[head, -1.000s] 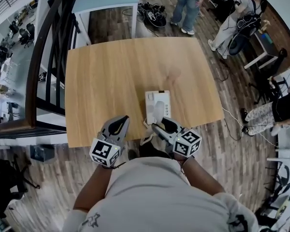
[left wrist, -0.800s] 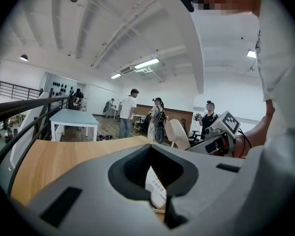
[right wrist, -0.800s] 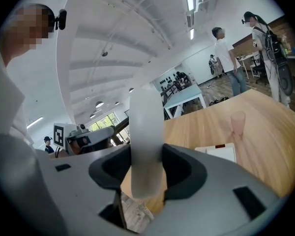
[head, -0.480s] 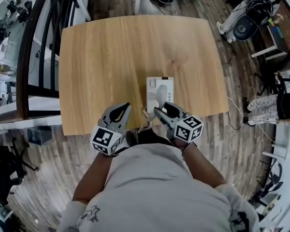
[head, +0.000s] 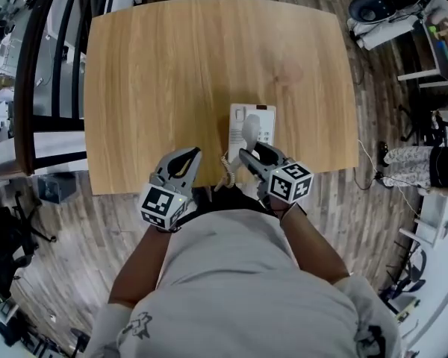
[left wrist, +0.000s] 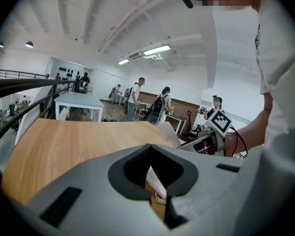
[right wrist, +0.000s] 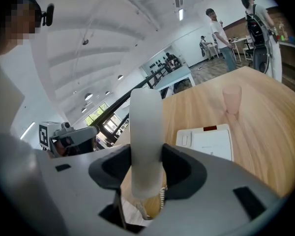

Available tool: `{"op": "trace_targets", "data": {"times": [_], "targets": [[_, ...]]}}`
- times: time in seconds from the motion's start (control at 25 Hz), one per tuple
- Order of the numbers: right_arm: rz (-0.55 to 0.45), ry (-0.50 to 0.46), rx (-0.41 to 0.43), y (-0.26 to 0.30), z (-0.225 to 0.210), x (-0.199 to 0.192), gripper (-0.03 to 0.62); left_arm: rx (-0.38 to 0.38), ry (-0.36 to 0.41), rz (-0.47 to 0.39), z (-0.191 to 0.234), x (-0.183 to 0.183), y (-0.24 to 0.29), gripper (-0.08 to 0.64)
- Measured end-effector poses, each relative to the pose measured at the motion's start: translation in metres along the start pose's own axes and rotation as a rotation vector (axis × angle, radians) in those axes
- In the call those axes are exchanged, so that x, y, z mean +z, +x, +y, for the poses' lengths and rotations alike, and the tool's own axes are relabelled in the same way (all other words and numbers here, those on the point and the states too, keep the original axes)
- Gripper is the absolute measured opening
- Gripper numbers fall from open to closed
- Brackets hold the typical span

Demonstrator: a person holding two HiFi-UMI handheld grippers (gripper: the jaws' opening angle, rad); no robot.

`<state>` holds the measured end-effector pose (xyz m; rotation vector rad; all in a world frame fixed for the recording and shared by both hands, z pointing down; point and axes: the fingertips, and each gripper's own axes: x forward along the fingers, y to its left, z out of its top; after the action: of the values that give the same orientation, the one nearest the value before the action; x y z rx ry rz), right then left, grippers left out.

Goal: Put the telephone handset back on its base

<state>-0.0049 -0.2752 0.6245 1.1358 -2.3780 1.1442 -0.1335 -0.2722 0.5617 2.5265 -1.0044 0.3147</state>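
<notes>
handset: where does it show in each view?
Head view: lower centre, handset in the right gripper, overlapping the base.
Left gripper view: handset small, right of centre, beyond the jaws.
Right gripper view: handset dead centre, upright between the jaws.
Shared landmark: wooden table.

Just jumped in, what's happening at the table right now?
A person works at a wooden table with a gripper in each hand. The right gripper is shut on the handset and holds it over the left side of the base, which lies near the table's front edge. The handset is not seated yet. The coiled cord trails off the edge toward the person. The left gripper is shut, with nothing gripped, beside the right one.
</notes>
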Motion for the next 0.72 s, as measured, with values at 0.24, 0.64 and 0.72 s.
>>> {"op": "trace_targets", "data": {"times": [0.24,0.64,0.72], "targets": [[0.057,0.023,-0.025,0.016,-0.025,-0.01,0.209,-0.001,-0.015,0.031,0.007,-0.017,0.013,0.006],[0.136,0.048,-0.079,0.031,-0.055,-0.032,0.209,0.015,-0.031,0.076,0.018,-0.036,0.029,0.006],[0.148,0.056,-0.084,0.035,-0.059,-0.035,0.209,0.015,-0.032,0.085,0.019,-0.039,0.034,0.006]]}}
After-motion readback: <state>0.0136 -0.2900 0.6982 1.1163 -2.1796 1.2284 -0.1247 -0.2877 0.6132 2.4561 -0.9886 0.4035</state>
